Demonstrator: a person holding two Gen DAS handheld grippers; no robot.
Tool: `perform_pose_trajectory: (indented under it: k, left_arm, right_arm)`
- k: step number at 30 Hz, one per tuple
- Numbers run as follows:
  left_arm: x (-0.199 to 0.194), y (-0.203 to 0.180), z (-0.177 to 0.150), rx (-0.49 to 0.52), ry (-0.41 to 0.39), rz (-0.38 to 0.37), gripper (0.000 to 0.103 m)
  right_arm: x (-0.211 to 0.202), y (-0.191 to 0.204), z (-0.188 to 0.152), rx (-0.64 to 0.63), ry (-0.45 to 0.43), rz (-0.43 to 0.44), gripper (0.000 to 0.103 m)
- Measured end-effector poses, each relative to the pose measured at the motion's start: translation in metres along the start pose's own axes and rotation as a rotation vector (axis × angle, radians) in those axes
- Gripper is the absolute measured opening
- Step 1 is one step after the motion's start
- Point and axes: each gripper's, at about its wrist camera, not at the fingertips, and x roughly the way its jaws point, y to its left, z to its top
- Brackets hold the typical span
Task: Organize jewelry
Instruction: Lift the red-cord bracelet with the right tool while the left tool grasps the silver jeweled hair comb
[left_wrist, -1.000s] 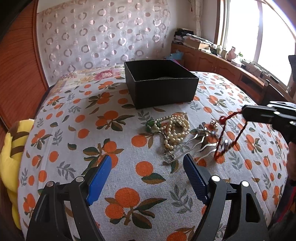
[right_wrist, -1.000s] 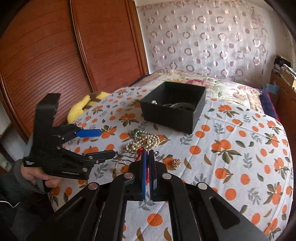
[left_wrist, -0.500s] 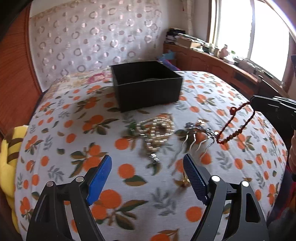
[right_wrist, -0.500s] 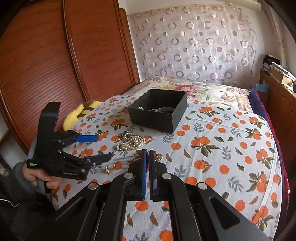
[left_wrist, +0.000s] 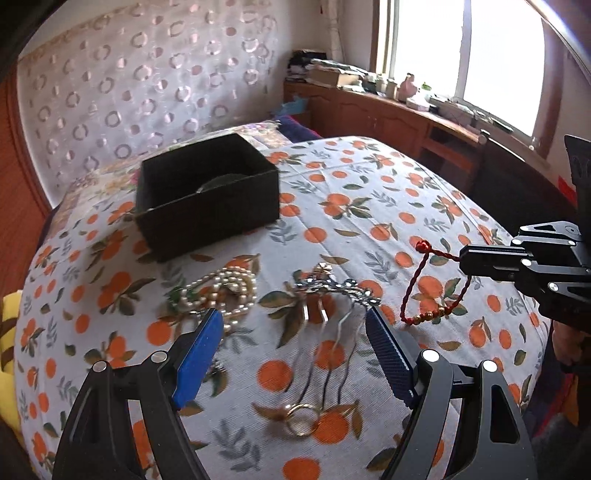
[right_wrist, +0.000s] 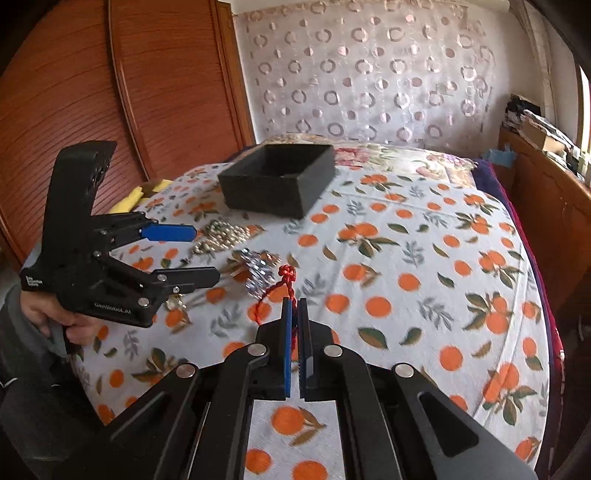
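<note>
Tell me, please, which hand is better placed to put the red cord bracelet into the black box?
The right gripper: its fingers already pinch the red cord bracelet, lifted off the bedspread. The left gripper is open, empty.

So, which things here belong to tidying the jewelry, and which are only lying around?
Belong to the job:
- red cord bracelet, held in the shut right claw
- pearl necklace
- silver hair comb
- gold ring
- black box

Just lying about:
- yellow plush toy
- clutter on the window ledge
</note>
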Motion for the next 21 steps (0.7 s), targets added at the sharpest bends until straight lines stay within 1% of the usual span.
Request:
perform_pose_trajectory:
  k: [6,10,15,21]
  left_arm:
    - [0.015,-0.005,0.009,-0.009,0.040,-0.047,0.076]
    - [0.023,-0.010,0.014,-0.002,0.055,-0.057,0.076]
    - [0.032,-0.018,0.017,0.024,0.081,-0.050,0.076]
    - [0.042,-0.022,0.019,0.038,0.103,-0.037,0.076]
  right_arm:
    - [0.006,-0.017,-0.005,0.040,0.009,-0.022,0.003]
    - [0.014,-0.023,-0.008,0.054,0.018,-0.028,0.003]
    - [0.024,-0.030,-0.013,0.077,0.031,-0.035,0.003]
    - [0.024,-0.029,-0.013,0.073,0.034,-0.041,0.003]
